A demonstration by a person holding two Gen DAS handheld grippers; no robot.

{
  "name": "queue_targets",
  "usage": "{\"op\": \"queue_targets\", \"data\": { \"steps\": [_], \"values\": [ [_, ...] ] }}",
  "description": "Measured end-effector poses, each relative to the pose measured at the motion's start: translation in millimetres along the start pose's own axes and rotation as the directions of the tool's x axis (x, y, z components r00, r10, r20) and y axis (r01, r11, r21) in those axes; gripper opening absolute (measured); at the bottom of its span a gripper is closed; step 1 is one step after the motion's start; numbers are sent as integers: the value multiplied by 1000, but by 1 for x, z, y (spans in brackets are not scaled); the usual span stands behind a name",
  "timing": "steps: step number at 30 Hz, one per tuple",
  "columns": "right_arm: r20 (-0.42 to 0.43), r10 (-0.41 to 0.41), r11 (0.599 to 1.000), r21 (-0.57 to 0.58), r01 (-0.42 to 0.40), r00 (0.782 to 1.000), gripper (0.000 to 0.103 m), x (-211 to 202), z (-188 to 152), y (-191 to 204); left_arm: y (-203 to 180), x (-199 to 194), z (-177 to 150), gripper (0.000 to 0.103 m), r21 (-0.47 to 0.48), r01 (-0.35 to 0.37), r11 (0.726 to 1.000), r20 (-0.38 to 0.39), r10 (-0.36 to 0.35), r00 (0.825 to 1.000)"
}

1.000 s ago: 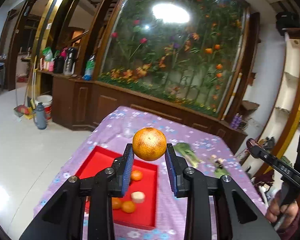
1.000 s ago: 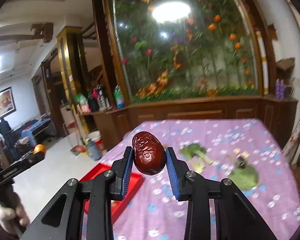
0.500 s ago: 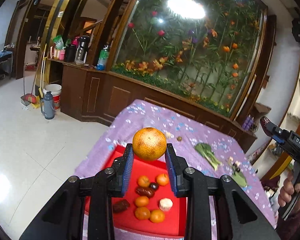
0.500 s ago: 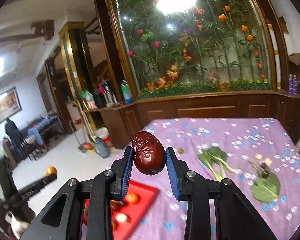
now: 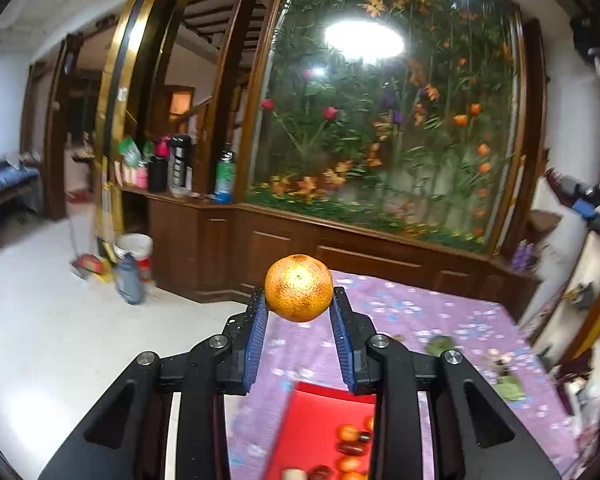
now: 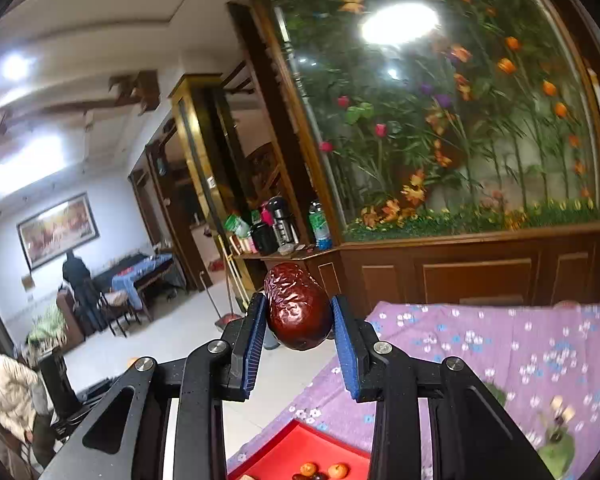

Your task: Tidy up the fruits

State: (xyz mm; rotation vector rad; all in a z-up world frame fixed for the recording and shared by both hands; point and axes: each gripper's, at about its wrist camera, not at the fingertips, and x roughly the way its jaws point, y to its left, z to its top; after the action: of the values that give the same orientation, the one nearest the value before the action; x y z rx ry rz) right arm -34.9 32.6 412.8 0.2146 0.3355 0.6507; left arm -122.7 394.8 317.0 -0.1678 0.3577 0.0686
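Observation:
My left gripper [image 5: 299,312] is shut on an orange [image 5: 299,288] and holds it high above the table. Below it lies a red tray [image 5: 316,420] with several small oranges [image 5: 347,433] and dark dates [image 5: 350,449]. My right gripper [image 6: 299,320] is shut on a wrinkled red date [image 6: 296,312], also held in the air. The red tray [image 6: 284,452] shows at the bottom of the right wrist view with small oranges [image 6: 337,471] in it. The right gripper [image 5: 580,196] also shows at the right edge of the left wrist view.
The table has a purple flowered cloth [image 6: 480,344]. Green leaves [image 5: 440,346] and small scraps [image 6: 556,432] lie on it to the right of the tray. A wooden cabinet [image 5: 340,256] with a flower display stands behind. White floor lies to the left.
Both grippers have tilted up and turned left, so the tray and table have dropped low in both views. Each still holds its fruit.

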Motion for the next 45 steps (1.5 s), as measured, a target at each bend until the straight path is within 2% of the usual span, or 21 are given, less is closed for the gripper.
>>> {"op": "queue_targets", "data": {
  "steps": [2,5,9,11,13,14,15,18,20,22,25,29,30,33,35,37,39,40,41,45],
  "values": [
    [-29,11,1000,-5,-12,1000,36,10,-4,5,3,11,-4,31,-14,0,1000,-21,0,1000],
    [-114,48,998,49,-43,992,36,33,-40,-5,4,39,-30,31,-51,16,999,-88,-20,996],
    [-269,52,992,125,-19,962,36,72,-117,-28,-9,80,-68,31,-72,31,997,-172,-43,984],
    [-326,32,993,114,5,945,36,89,-156,-38,-15,103,-89,31,-89,43,995,-219,-61,974],
    [-371,-26,997,63,53,928,36,105,-199,-43,-24,128,-114,31,-96,39,995,-276,-64,959],
    [-393,-37,997,53,63,919,36,111,-214,-46,-30,144,-129,31,-104,45,994,-315,-75,946],
    [-432,-33,996,58,65,901,36,121,-237,-51,-33,152,-139,31,-107,48,993,-339,-82,937],
    [-500,-31,995,68,75,866,36,141,-278,-60,-45,183,-171,31,-78,26,997,-414,-56,908],
    [-523,-42,996,48,78,851,37,150,-299,-61,-48,198,-186,31,-67,18,998,-451,-46,891],
    [-540,-74,996,-5,85,838,37,161,-315,-59,-49,212,-198,31,-55,2,998,-488,-29,873],
    [-550,-123,992,-76,97,826,37,176,-324,-55,-44,227,-207,31,-52,-19,998,-517,-10,856],
    [-572,-125,992,-87,91,810,37,191,-334,-55,-40,239,-215,31,-57,-39,998,-553,1,833],
    [-578,-127,992,-92,90,806,37,193,-336,-54,-40,240,-215,31,-60,-40,997,-557,0,831],
    [-592,-129,991,-100,85,796,37,198,-343,-52,-41,239,-212,37,-39,-46,998,-547,17,837],
    [-598,-132,991,-107,84,791,37,200,-347,-50,-42,238,-209,51,-34,-52,998,-545,25,838],
    [-597,-142,989,-121,87,790,39,202,-348,-47,-43,233,-206,52,-32,-60,998,-537,33,843],
    [-593,-133,990,-117,79,794,48,200,-346,-46,-44,227,-202,54,-26,-63,998,-527,40,849],
    [-588,-128,991,-114,75,798,55,198,-344,-44,-45,222,-201,59,-23,-67,997,-522,46,852],
    [-577,-127,991,-115,74,807,58,194,-341,-42,-47,216,-198,63,-14,-74,997,-512,57,857],
    [-545,-136,988,-133,75,827,60,179,-331,-36,-57,189,-190,67,31,-110,993,-458,112,882]
  ]
}}
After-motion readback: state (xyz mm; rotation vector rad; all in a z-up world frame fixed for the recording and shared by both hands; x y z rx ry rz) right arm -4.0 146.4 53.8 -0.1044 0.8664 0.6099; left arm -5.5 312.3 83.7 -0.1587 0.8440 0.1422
